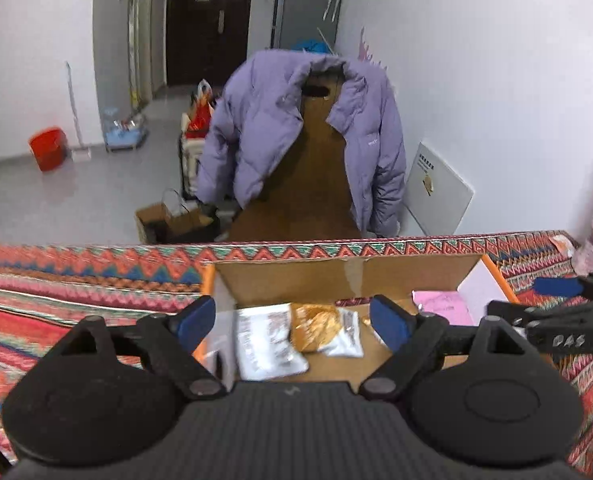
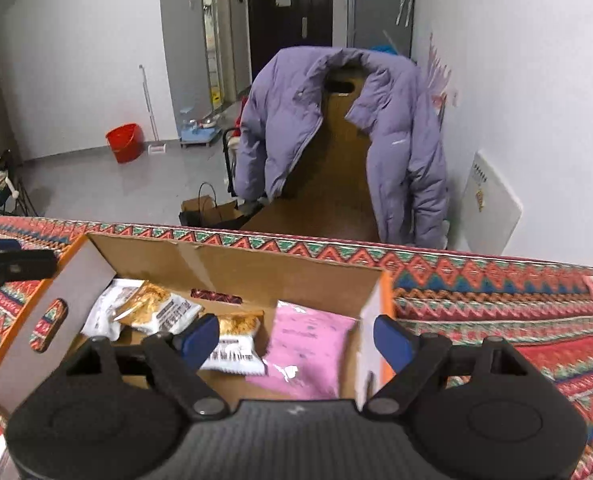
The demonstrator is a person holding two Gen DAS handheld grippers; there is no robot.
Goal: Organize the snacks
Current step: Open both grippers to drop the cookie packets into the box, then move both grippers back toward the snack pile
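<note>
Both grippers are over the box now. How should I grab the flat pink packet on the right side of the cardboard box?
The flat pink plastic packet lies flat on the floor of the open cardboard box, hard by the right wall. Probably best for the open right gripper to come straight down and pinch its near crinkled edge; the left edge beside the white-and-gold snack packet is clearer than the wall side.

Cardboard box on patterned tablecloth

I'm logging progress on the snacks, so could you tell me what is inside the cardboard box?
Inside the cardboard box lie three white-and-golden snack packets and a pink packet. Anything under them or behind the near wall is hidden.
</note>
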